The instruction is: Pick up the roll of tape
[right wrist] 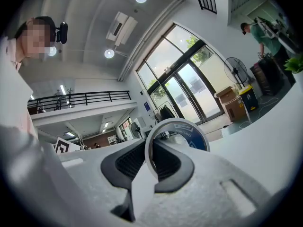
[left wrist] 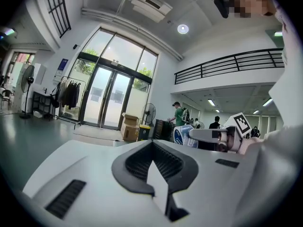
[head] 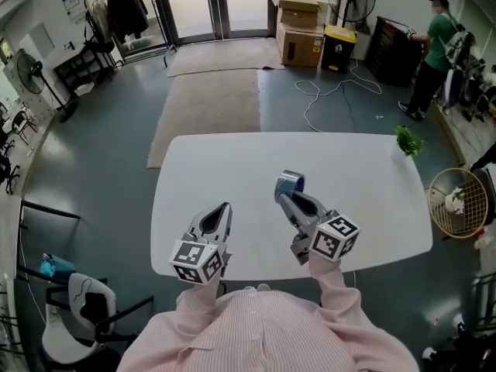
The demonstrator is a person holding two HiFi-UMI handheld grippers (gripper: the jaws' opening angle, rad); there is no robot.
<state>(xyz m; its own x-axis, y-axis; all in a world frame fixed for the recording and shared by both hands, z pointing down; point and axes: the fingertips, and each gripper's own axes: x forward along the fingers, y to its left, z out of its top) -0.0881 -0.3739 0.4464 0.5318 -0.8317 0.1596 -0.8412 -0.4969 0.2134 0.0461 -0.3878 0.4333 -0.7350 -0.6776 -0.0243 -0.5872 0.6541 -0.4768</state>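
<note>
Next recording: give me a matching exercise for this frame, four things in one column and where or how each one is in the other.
1. blue-and-white roll of tape
2. left gripper
3. green leafy sprig
4. yellow-lidded bin

A. on the floor beside cardboard boxes
B. jaws together, nothing between them
C. at the white table far right edge
D. clamped in the jaws of the right gripper

Pairs: 1-D, 2-B, 3-C, 4-A

table (head: 232,161): bare ahead | far right corner: green sprig (head: 408,141) | left gripper (head: 225,208), right gripper (head: 284,195): gap between
</note>
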